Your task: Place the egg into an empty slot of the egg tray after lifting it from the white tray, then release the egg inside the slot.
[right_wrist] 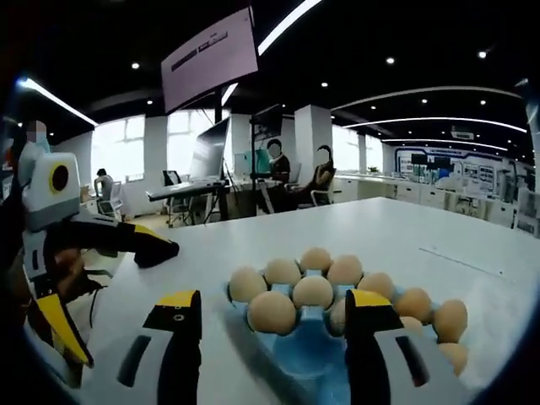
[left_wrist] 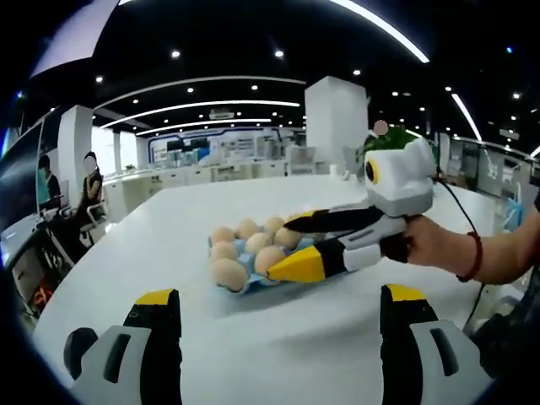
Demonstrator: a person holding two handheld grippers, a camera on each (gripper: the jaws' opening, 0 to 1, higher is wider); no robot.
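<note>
Blue egg tray (left_wrist: 245, 274), filled with brown eggs (right_wrist: 272, 311), well in from the edges of the white surface (left_wrist: 169, 236). Right gripper (left_wrist: 291, 245) reaches over the tray, jaws spread, holding nothing. Left gripper (left_wrist: 278, 337) waits near the near edge, jaws wide apart, likewise bare.

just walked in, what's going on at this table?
A person is loading eggs into a blue egg tray on the white table with two hand-held grippers. The right hand-held gripper reaches over the tray, jaws open around an egg near its edge. The left hand-held gripper hangs back, open and empty.
</note>
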